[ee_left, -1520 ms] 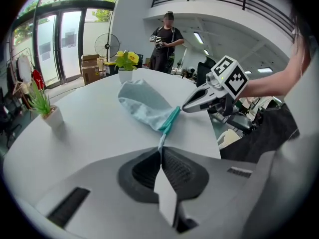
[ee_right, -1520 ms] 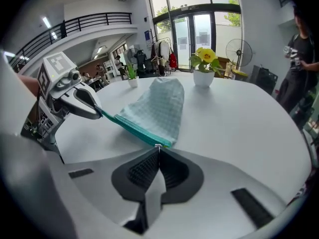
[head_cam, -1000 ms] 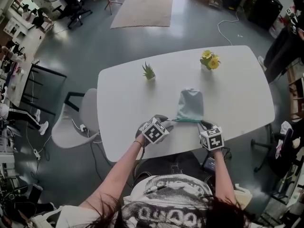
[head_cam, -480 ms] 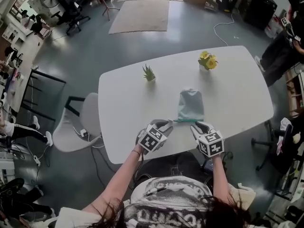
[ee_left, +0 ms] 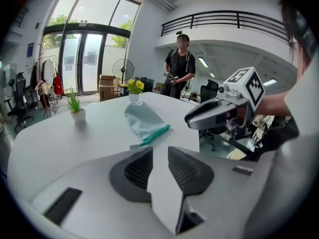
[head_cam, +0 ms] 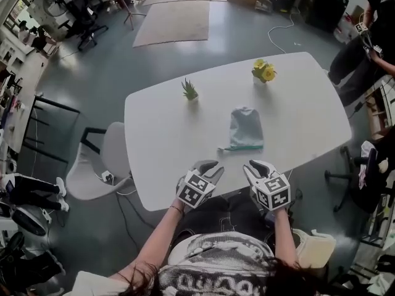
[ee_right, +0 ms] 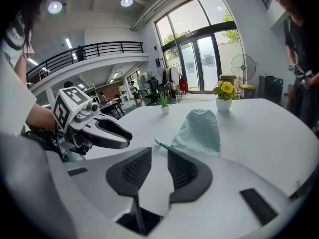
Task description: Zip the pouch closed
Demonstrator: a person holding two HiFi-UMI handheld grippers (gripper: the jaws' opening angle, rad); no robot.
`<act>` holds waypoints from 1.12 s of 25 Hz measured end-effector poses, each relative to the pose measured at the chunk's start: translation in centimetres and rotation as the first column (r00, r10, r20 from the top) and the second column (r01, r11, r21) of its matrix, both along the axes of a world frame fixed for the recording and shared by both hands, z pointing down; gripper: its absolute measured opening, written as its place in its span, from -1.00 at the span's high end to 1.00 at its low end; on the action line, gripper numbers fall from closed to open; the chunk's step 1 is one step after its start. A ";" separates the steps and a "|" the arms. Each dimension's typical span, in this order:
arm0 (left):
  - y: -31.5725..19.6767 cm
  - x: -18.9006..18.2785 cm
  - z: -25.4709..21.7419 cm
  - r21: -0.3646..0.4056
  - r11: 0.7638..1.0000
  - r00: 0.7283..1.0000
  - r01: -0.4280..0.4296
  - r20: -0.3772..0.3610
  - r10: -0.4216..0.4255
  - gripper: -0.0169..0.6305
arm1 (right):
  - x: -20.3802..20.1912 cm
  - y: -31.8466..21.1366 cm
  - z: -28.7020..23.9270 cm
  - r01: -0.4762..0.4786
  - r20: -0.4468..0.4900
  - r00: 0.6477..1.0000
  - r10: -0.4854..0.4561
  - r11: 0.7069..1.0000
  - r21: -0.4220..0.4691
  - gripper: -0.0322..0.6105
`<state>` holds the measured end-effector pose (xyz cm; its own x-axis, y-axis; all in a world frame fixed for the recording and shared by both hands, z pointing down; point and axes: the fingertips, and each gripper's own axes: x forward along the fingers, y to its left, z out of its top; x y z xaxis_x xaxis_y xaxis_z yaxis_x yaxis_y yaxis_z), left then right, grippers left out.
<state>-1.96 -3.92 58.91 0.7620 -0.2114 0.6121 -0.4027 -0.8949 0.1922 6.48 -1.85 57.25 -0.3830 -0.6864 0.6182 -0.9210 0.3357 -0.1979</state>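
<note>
The pouch [head_cam: 245,128] lies flat mid-worktop [head_cam: 160,134], its teal zip [head_cam: 242,147] along the near edge. Both tongs hover near it, not touching. The left tongs [head_cam: 211,167] are half spread, having just narrowed, and the right tongs [head_cam: 253,166] are half spread, having just widened. Both are empty. Zipping looks finished; next, a check that the slider is fully home.

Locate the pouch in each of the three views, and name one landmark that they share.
Head view: pouch just right of centre.
Left gripper view: pouch just left of centre, above the jaws.
Right gripper view: pouch right of centre, above the jaws.
Shared landmark: yellow flowers beyond the pouch.
</note>
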 end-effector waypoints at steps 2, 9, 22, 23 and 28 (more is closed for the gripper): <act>0.4 -0.4 -0.1 -0.003 1.000 1.000 0.021 -0.015 -0.021 0.66 | -0.4 0.4 -0.2 0.006 0.002 1.000 -0.006 1.000 0.004 0.59; 0.8 -2.3 -0.3 -0.016 0.991 0.990 0.134 -0.051 -0.135 0.72 | -1.8 0.7 -0.6 0.051 0.028 0.998 -0.051 0.998 0.021 0.60; 9.1 -3.5 -2.5 -0.008 0.949 0.947 0.315 -0.064 -0.315 0.76 | -3.3 8.3 -2.3 0.164 0.105 0.980 -0.172 0.984 0.074 0.62; 10.1 -3.4 -2.6 -0.011 0.945 0.943 0.327 -0.067 -0.327 0.76 | -3.4 9.2 -2.5 0.176 0.103 0.978 -0.184 0.981 0.079 0.62; 13.5 -2.3 -3.8 0.026 0.933 0.930 0.358 -0.094 -0.355 0.78 | -3.6 12.5 -3.8 0.211 0.104 0.968 -0.227 0.967 0.142 0.67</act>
<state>-4.24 9.60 55.11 0.6809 -0.5029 0.5325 -0.6803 -0.7035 0.2056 2.85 10.67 53.42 -0.5976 -0.6487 0.4712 -0.7949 0.5563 -0.2423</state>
